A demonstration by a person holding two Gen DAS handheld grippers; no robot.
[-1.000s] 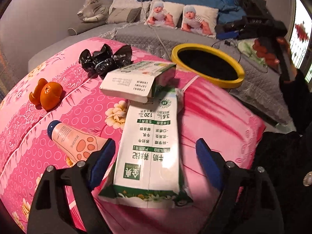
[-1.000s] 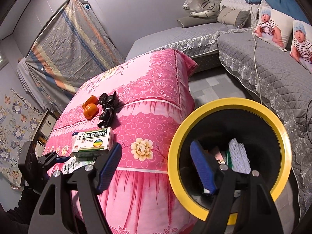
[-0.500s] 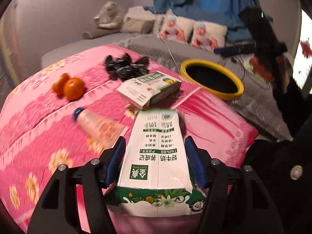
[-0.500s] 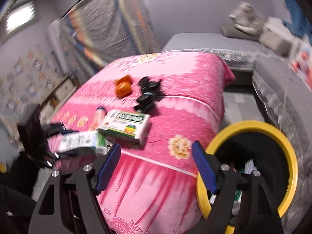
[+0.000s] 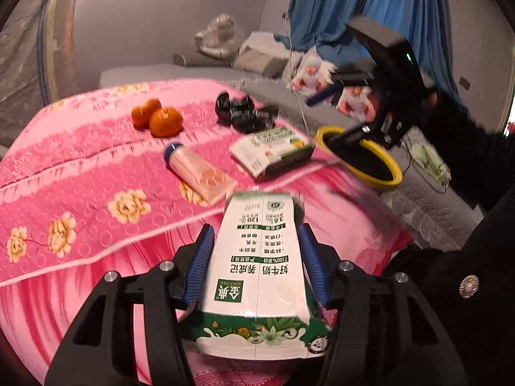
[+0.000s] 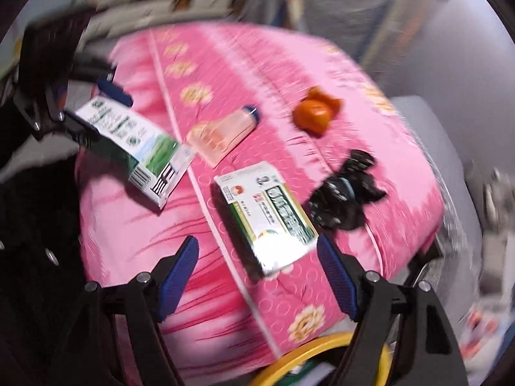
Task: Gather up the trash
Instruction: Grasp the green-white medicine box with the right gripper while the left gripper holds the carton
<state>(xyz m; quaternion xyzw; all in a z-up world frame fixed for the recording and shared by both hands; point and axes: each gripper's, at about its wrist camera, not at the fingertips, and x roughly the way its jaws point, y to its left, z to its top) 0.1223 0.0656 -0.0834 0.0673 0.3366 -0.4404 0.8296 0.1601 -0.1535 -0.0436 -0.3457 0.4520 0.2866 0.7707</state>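
Left gripper (image 5: pixel 256 251) pinches the white-and-green milk carton (image 5: pixel 257 257), lifted above the pink floral quilt (image 5: pixel 80 173).
Right gripper (image 6: pixel 257 273) hangs spread over the white-and-green medicine box (image 6: pixel 265 217); beyond lie a pink tube (image 5: pixel 199 172), oranges (image 5: pixel 157 120), black wrapper (image 5: pixel 244 114), and the yellow-rimmed bin (image 5: pixel 391 169) beside the bed.

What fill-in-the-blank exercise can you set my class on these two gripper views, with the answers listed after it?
1. The left gripper is shut on the ____ carton.
2. The right gripper is open, with the medicine box lying on the ____ quilt ahead of it.
3. The bin has a ____ rim.
4. The tube has a ____ cap.

Answers: milk; pink; yellow; blue
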